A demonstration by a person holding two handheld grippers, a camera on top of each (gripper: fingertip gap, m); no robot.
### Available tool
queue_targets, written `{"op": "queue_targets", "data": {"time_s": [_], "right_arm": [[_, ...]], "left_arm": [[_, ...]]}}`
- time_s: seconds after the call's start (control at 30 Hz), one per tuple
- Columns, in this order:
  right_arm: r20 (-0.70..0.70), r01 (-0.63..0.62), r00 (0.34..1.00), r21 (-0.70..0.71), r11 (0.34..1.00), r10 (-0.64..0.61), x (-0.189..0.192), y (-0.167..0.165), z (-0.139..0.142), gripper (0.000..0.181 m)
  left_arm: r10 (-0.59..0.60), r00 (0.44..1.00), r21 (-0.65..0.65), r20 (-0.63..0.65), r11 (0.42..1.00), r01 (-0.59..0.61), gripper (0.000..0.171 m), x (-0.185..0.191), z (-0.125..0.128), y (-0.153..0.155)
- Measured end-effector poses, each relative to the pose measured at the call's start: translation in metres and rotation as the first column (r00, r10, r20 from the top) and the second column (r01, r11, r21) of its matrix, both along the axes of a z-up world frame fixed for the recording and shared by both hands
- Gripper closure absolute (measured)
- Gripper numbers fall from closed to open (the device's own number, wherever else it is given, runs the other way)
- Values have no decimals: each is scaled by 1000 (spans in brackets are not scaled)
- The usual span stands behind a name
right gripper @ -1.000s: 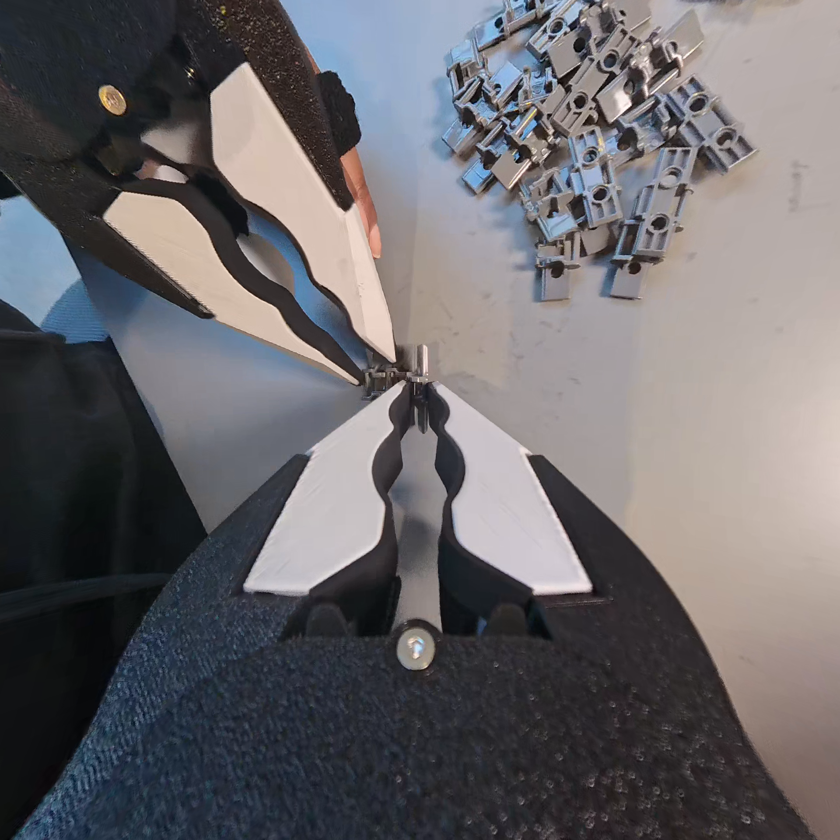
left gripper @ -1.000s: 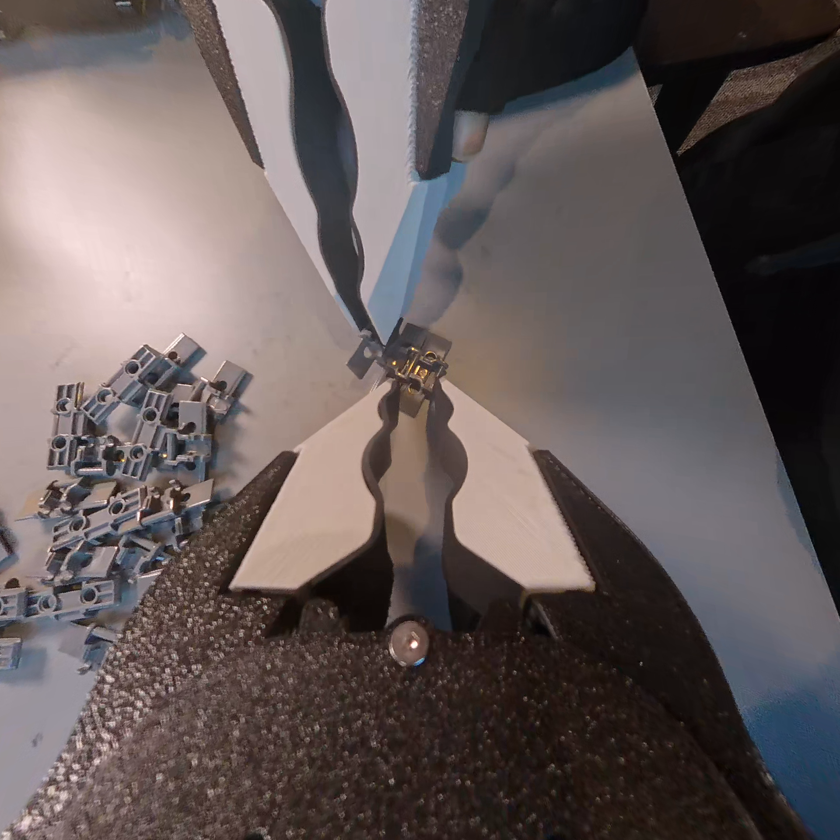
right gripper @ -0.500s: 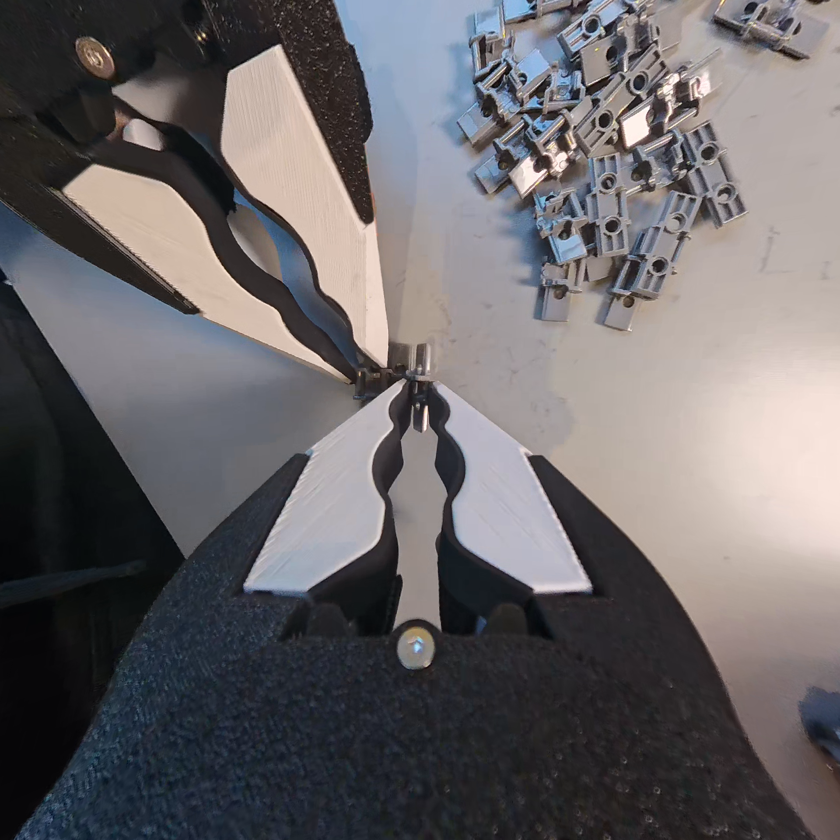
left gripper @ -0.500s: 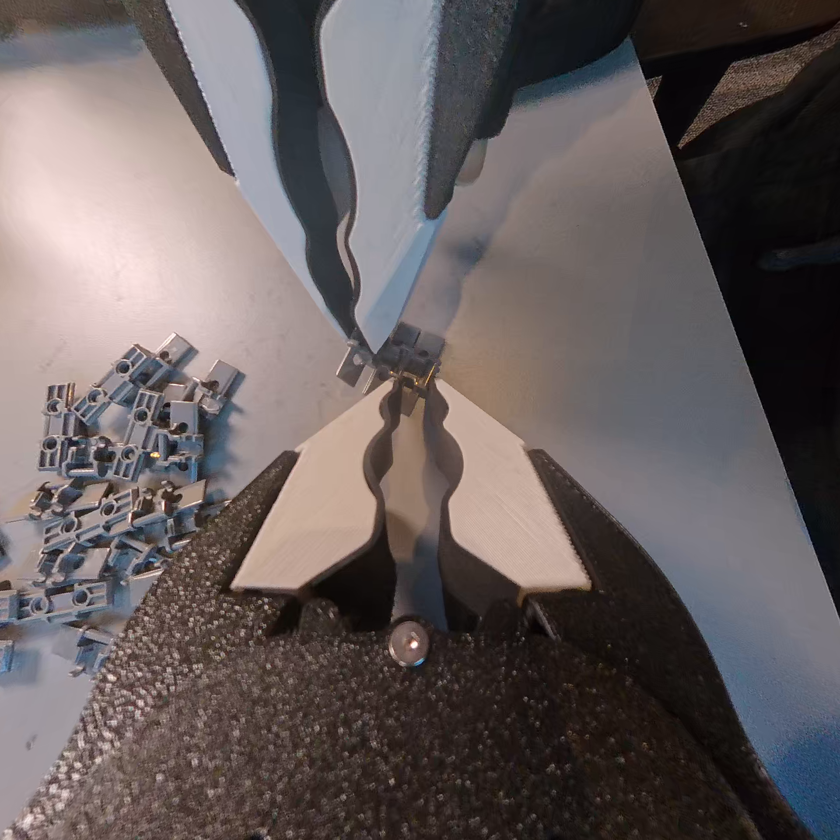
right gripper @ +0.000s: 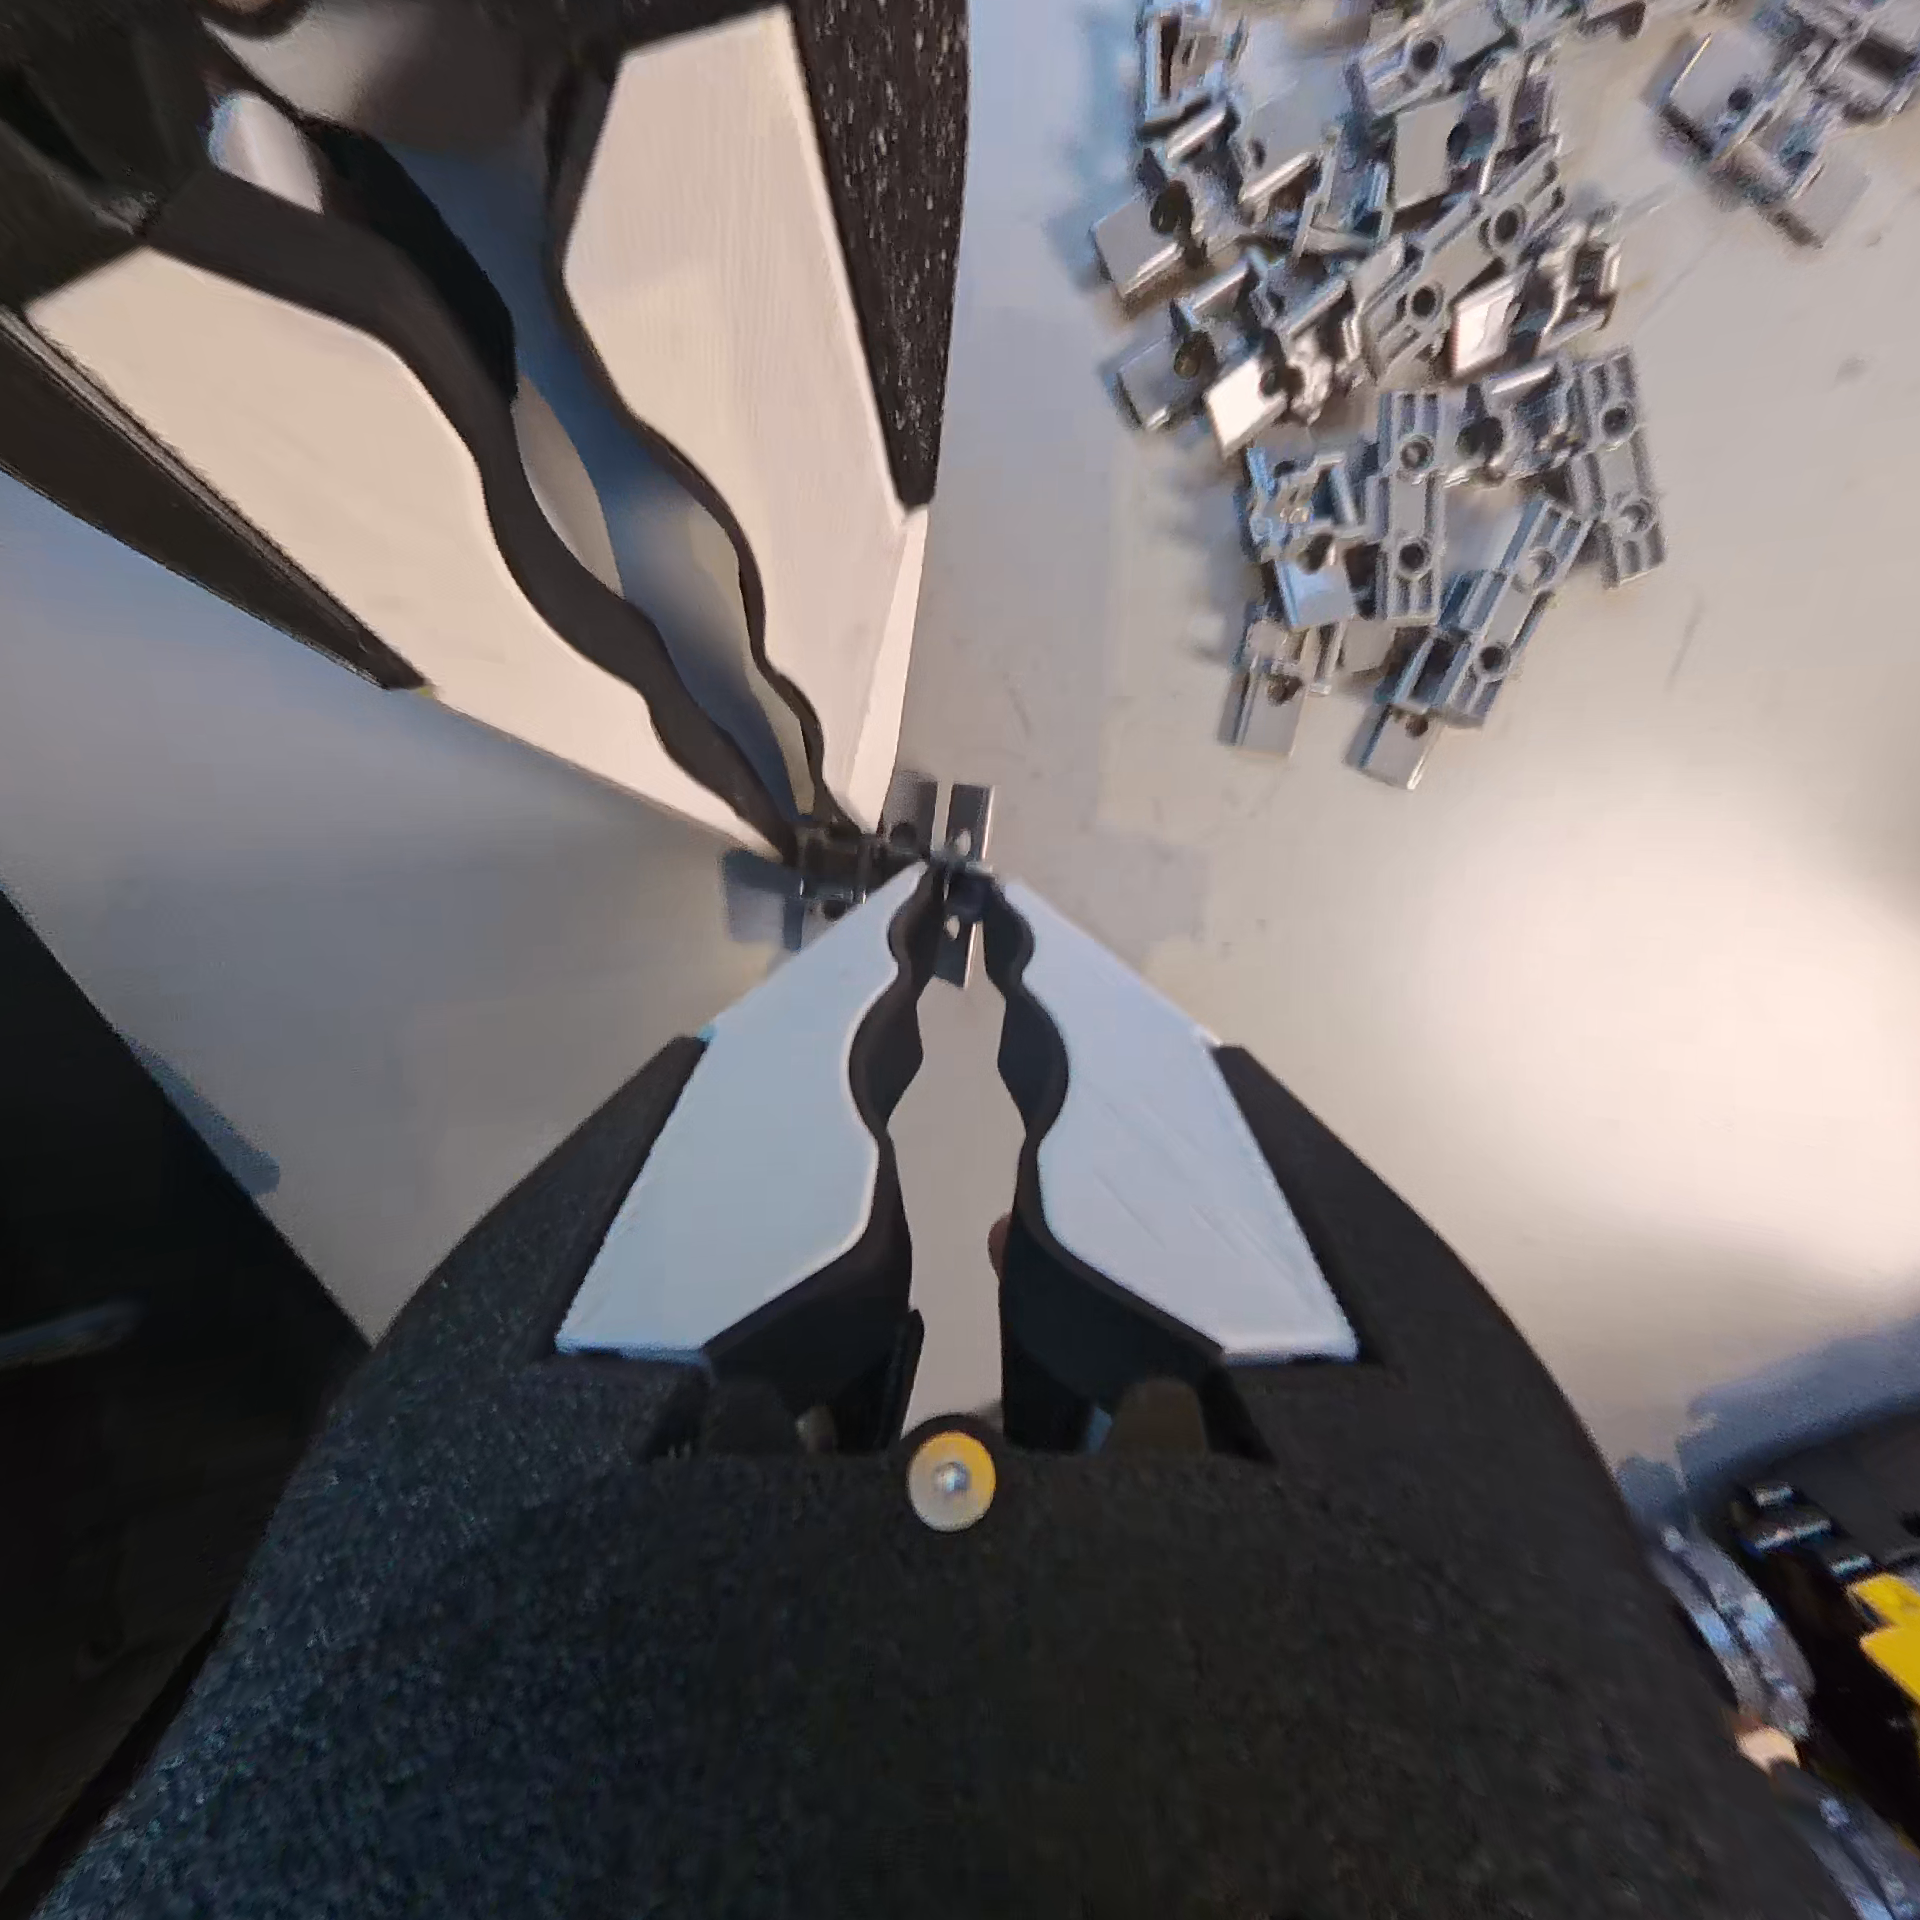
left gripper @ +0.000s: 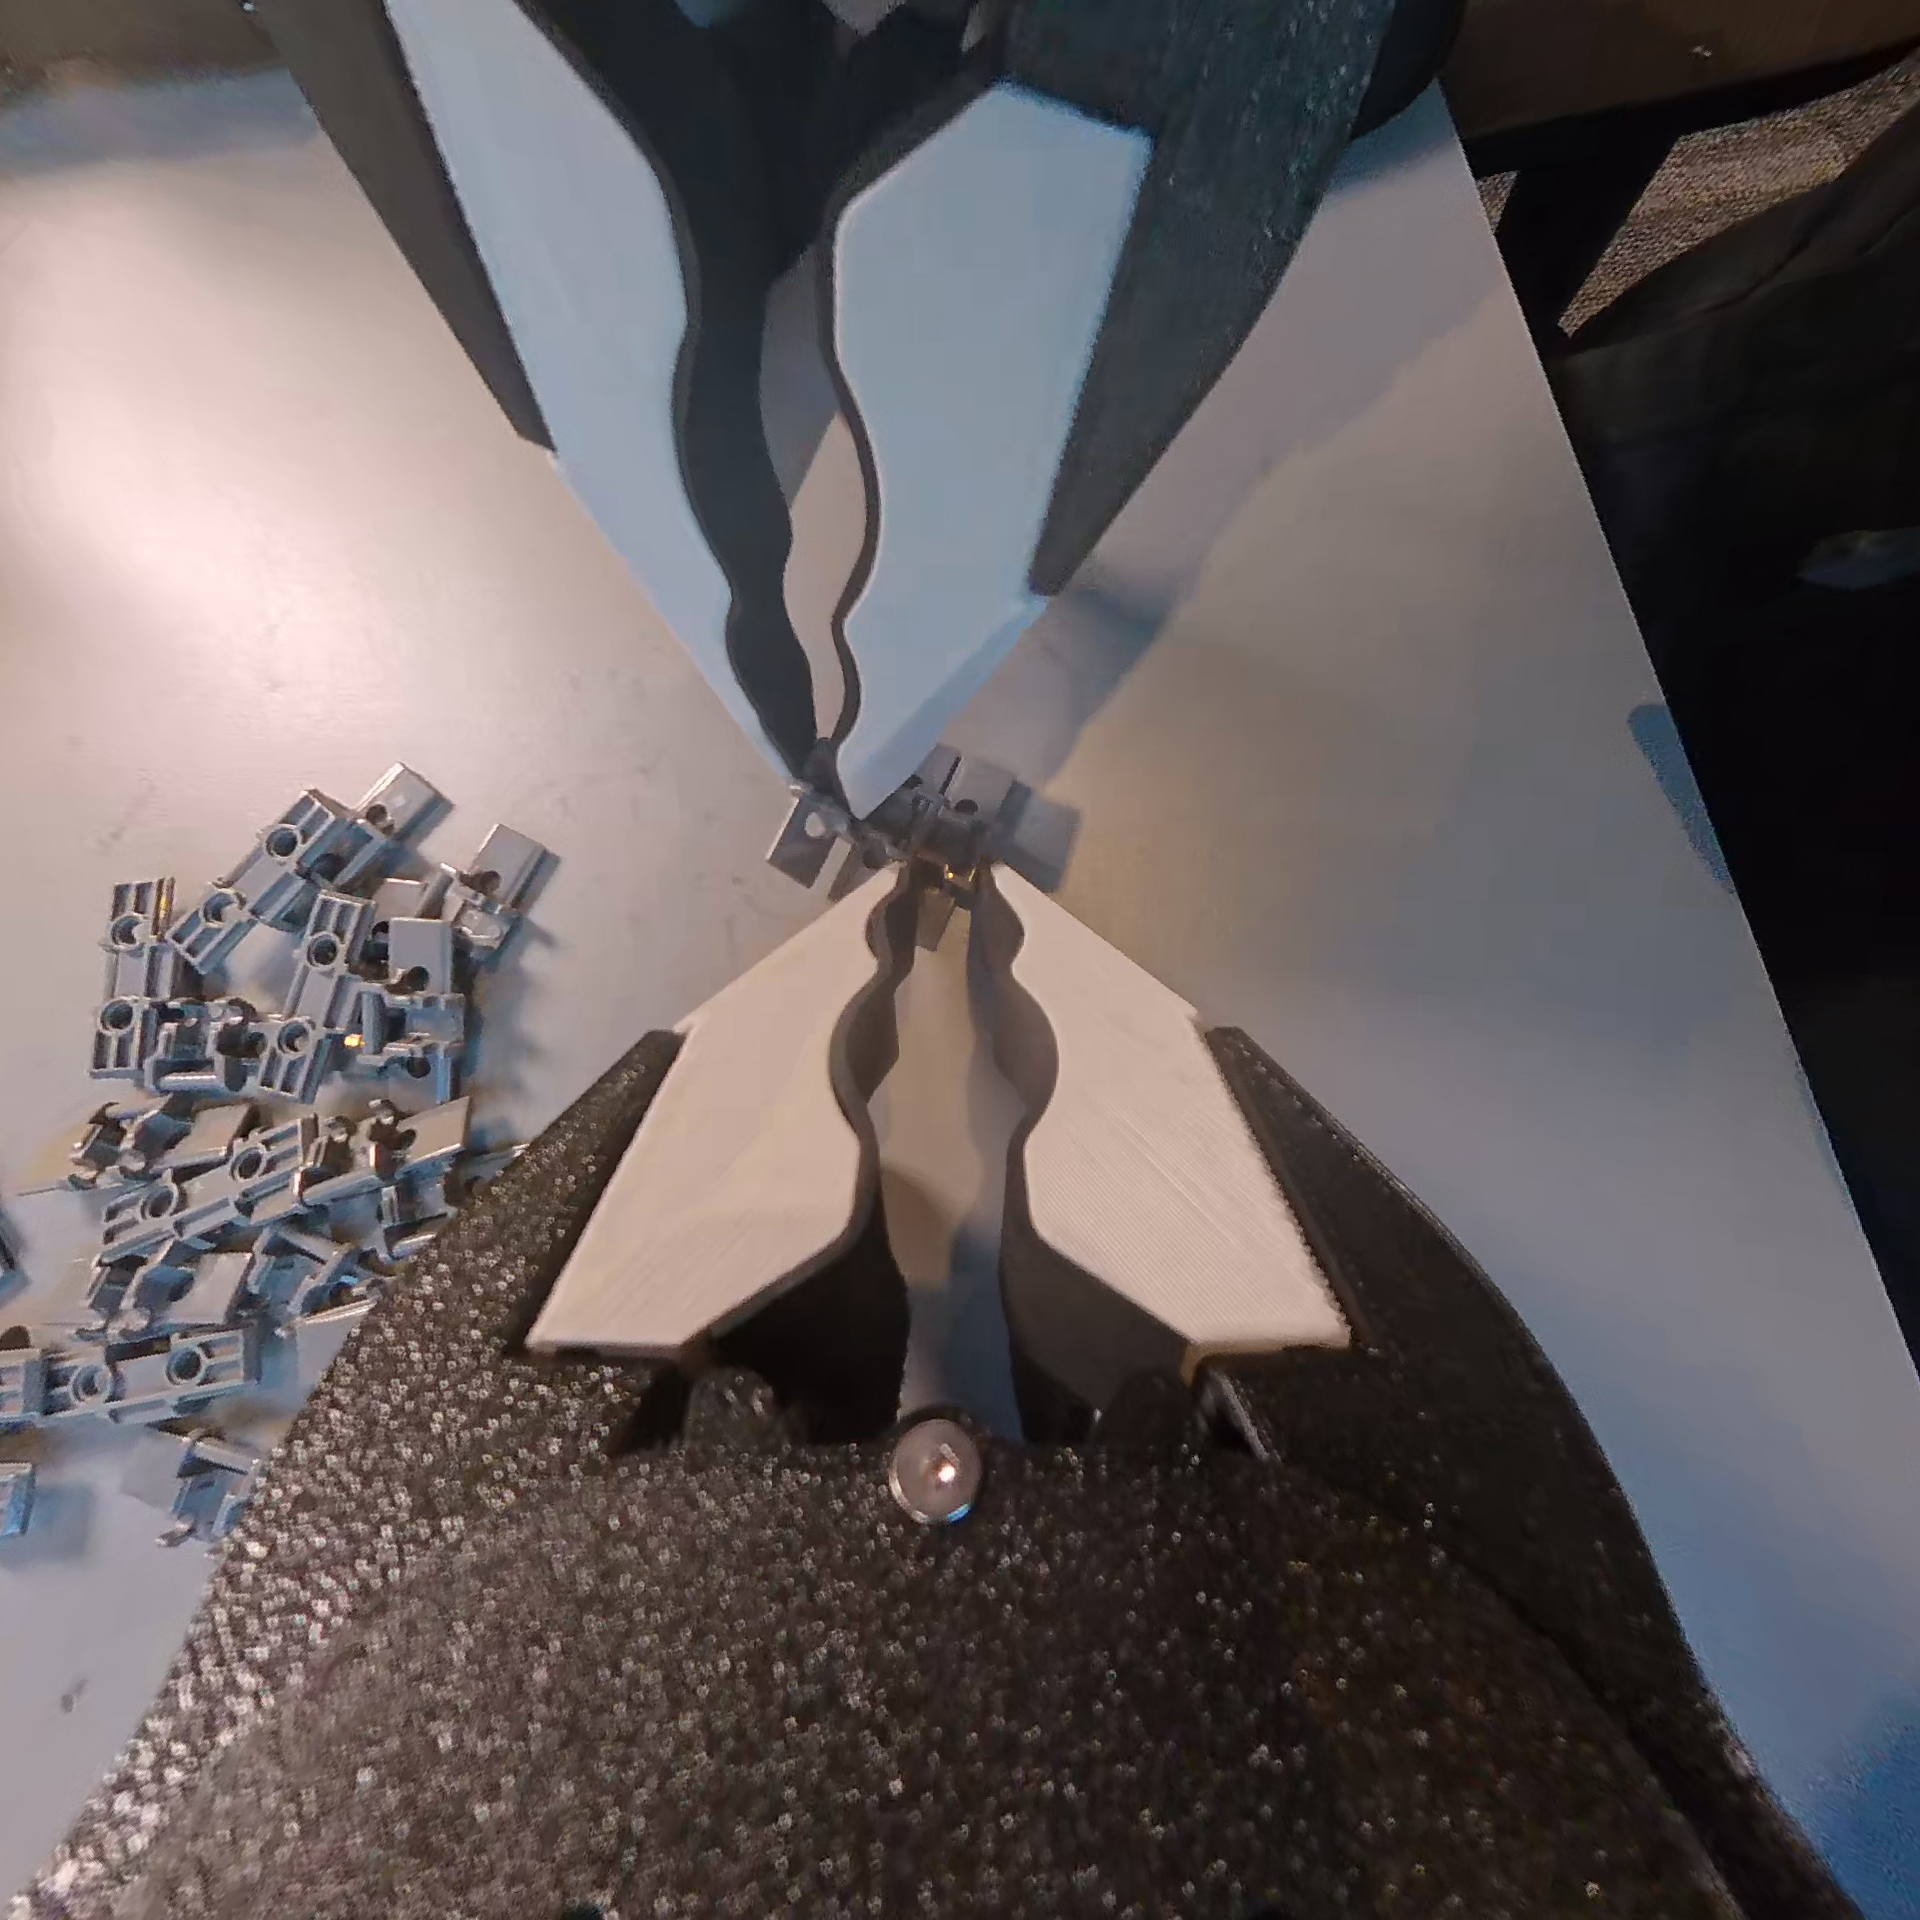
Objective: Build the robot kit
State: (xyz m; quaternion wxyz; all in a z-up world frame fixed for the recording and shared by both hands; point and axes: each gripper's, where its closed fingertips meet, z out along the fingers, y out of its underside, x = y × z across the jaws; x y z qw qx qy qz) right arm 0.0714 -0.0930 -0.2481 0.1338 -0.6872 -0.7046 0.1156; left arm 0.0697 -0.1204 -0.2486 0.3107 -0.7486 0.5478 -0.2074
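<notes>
Left claw (left gripper: 940, 883) clenched on a small grey clip (left gripper: 971, 816). Right claw (right gripper: 951, 883) pinches a second clip (right gripper: 956, 831), tip to tip above the worktop (left gripper: 312, 520), apparently to mate them. Loose clip pile (left gripper: 260, 1091) at 9 o'clock.

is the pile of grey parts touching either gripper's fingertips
No, the pile of grey parts lies apart on the table, clear of both grippers' tips.
</notes>
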Motion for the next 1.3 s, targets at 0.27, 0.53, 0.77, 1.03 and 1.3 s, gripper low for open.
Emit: {"op": "queue_targets", "data": {"time_s": [0.27,0.53,0.77,1.03,1.3], "right_arm": [[-43,39,998,-79,996,-42,-1,1,2,173],[-260,128,942,-308,943,-213,4,16,26,168],[-316,-7,948,-177,984,-51,3,0,13,166],[-459,19,883,-181,983,-102,4,15,30,163],[-514,31,848,-191,981,-127,12,20,34,163]], "left_arm": [[2,1000,0,0,1000,-2,161,0,0,0],[-4,1000,-10,1,1000,4,161,0,1,-1],[1,1000,25,-16,1000,-1,156,-12,5,3],[225,970,32,87,973,-229,150,-87,34,43],[280,960,36,-19,960,-279,148,-106,7,54]]}}
